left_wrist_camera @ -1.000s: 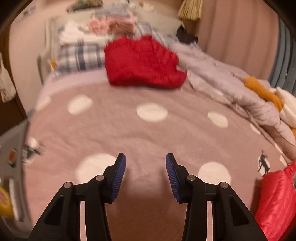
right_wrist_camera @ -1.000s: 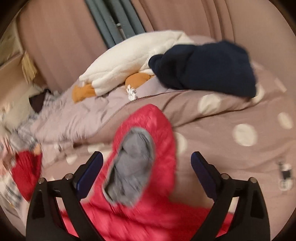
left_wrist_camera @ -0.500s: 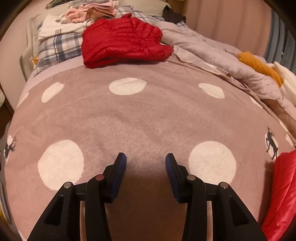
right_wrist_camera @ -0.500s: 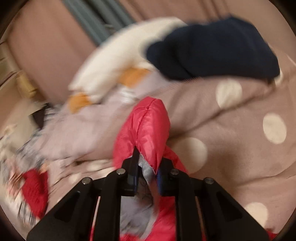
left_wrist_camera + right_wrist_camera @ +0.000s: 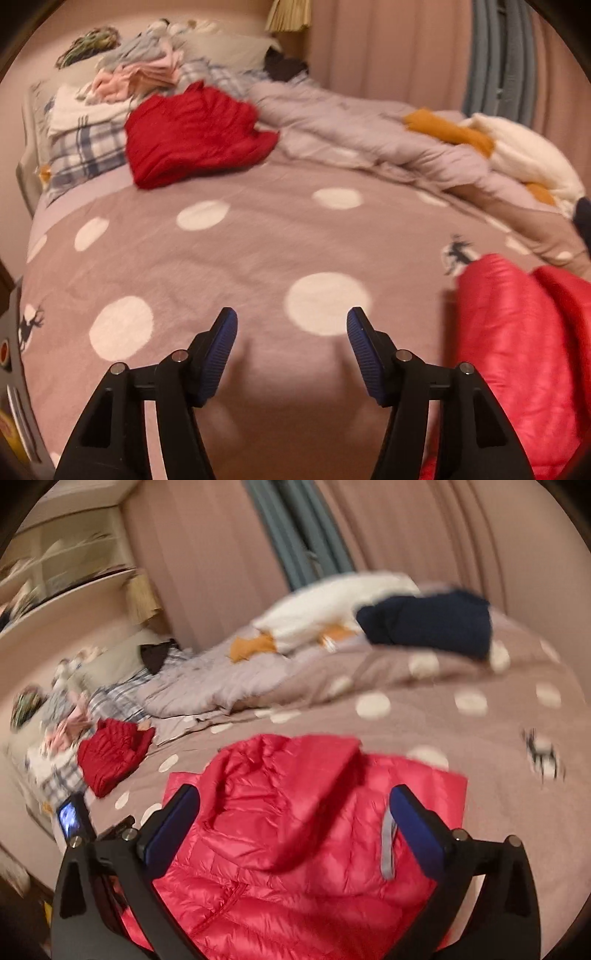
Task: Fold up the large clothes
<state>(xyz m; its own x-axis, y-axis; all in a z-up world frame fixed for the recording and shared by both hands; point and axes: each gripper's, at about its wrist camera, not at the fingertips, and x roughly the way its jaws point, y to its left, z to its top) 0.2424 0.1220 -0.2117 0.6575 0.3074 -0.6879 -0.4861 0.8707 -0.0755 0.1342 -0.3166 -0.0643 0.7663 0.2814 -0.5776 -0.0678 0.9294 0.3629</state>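
A bright red puffer jacket (image 5: pixel 303 834) with a hood lies on the polka-dot bed cover, its hood folded down over the body. My right gripper (image 5: pixel 295 812) is open and empty just above it, fingers to either side of the hood. The jacket also shows at the right edge of the left wrist view (image 5: pixel 517 354). My left gripper (image 5: pixel 291 339) is open and empty over bare bed cover, left of the jacket. A folded darker red jacket (image 5: pixel 195 140) lies near the pillows.
The pink-brown bed cover (image 5: pixel 258 251) with white dots spreads across the bed. A rumpled lilac duvet (image 5: pixel 369 136), white and orange clothes (image 5: pixel 517 155) and a navy garment (image 5: pixel 428 624) lie along the far side. Plaid pillows with folded laundry (image 5: pixel 92 140) sit at the head.
My right gripper let go of the jacket's hood and opened wide; the hood now lies folded over the body. My left gripper opened wider and swung right, toward the jacket.
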